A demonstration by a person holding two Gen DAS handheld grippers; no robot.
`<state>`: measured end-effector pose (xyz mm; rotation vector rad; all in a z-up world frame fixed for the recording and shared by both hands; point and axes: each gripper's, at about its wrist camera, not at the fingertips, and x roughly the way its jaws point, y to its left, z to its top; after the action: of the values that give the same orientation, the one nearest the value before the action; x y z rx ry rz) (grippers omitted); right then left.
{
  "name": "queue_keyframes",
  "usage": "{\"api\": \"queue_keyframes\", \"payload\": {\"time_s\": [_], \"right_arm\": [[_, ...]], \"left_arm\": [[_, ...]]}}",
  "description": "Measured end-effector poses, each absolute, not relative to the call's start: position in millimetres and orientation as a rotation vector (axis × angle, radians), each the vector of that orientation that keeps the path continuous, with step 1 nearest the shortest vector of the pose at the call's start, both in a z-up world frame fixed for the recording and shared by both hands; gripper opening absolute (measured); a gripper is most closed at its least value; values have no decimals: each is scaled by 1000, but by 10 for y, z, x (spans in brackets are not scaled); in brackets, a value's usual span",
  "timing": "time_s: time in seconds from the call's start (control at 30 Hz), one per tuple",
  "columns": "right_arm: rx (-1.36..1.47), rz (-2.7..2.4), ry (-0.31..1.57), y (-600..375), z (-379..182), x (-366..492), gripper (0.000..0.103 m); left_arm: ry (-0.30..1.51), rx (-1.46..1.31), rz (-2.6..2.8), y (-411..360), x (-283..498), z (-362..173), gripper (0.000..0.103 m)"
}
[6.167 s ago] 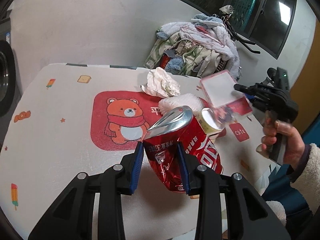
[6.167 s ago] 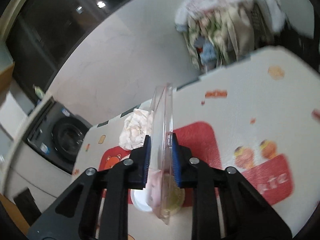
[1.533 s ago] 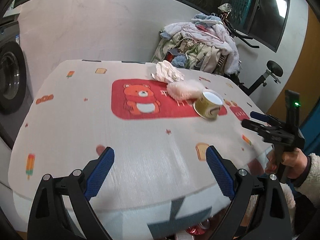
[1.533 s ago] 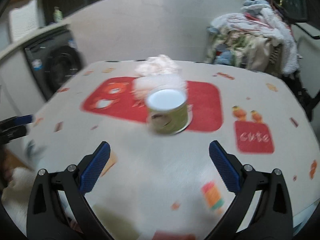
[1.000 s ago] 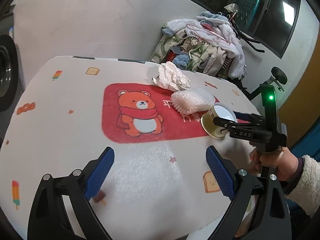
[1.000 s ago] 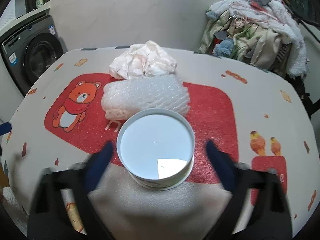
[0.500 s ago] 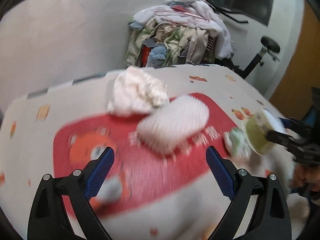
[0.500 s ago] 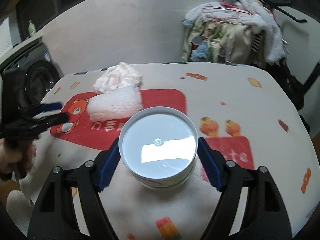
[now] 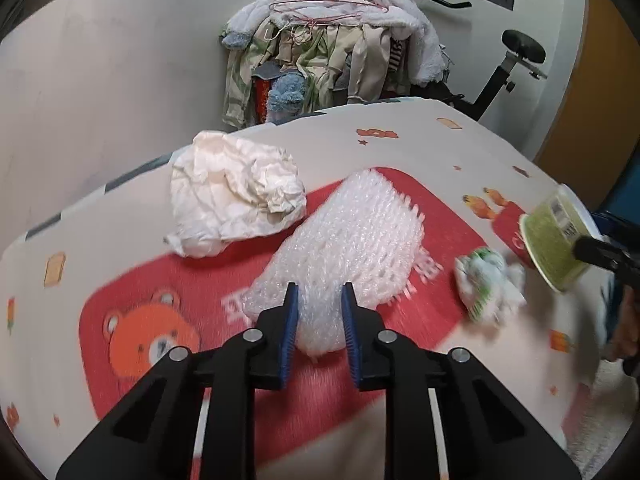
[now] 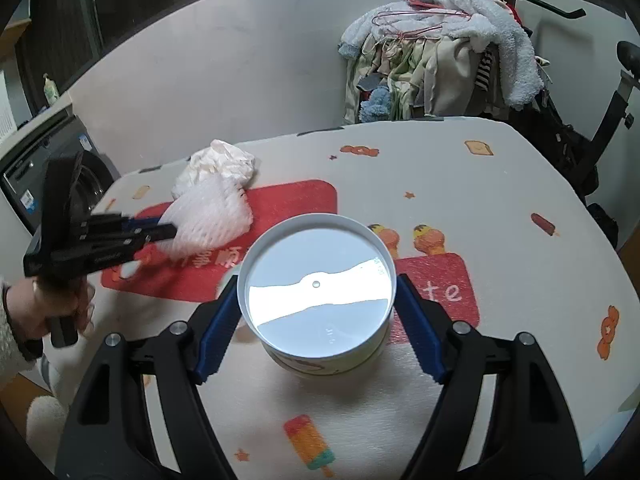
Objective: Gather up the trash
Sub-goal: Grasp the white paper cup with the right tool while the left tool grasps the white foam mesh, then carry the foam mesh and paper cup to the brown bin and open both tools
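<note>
1. A white foam net sleeve (image 9: 352,232) is lain on the red mat, its near end pinched
2. A crumpled white paper wad (image 9: 232,196) is set just behind it
3. A lidded green paper tub (image 10: 320,292) is held tilted
4. A small crumpled green-white wrapper (image 9: 490,284) is seen blurred beside the tub

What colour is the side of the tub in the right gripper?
Green, seen best in the left wrist view: tub, right gripper.
</note>
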<state>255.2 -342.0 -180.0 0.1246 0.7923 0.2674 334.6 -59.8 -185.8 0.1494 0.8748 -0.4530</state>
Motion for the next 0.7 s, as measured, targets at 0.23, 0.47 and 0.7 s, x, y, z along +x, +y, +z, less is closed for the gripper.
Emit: {"api": "queue_keyframes", "payload": {"time_s": [0.23, 0.47, 0.7], "right_arm": [[125, 319, 761, -3268, -1582, 2359, 75], [92, 361, 757, -3099, -1449, 1986, 75], [80, 388, 750, -2984, -1365, 1493, 75]], "left_arm": [[844, 96, -486, -375, 2736, -1563, 19], [824, 62, -527, -245, 1961, -1409, 19], [826, 15, -542, -155, 1295, -1409, 19]]}}
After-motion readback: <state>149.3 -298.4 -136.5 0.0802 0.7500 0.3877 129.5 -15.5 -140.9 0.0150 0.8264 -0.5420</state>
